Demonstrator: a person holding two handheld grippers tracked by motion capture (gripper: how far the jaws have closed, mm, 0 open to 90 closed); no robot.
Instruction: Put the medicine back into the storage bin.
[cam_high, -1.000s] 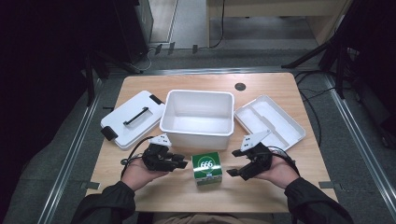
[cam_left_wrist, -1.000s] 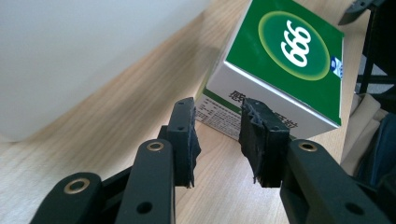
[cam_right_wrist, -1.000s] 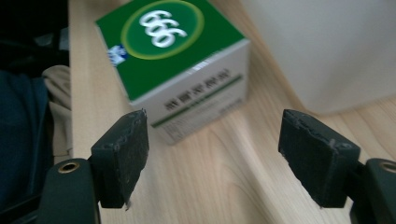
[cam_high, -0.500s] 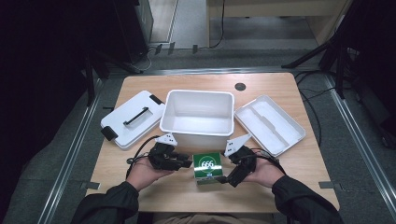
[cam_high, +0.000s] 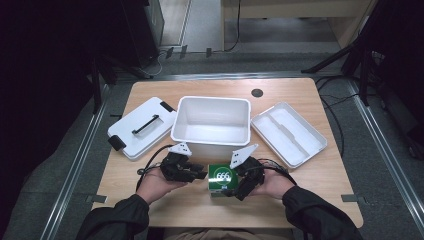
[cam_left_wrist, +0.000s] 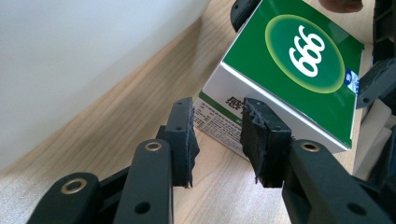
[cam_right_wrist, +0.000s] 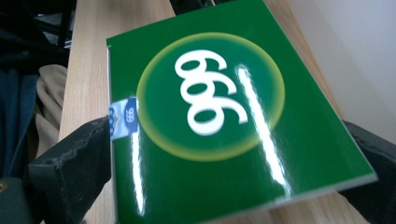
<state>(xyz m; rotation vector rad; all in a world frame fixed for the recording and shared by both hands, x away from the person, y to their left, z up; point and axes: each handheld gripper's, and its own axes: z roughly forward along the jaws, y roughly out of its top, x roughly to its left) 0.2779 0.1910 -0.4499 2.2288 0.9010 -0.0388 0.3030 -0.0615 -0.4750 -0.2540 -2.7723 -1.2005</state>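
Right gripper (cam_high: 234, 189) brought in around green box (cam_high: 221, 176), jaws just opened wide, not squeezing yet. Left gripper (cam_high: 199, 174) half open, empty. Box ready to be picked up.

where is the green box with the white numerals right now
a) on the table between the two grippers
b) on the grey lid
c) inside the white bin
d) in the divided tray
a: the green box stands on the wooden table in front of the white bin, with the left gripper and right gripper on either side of it.
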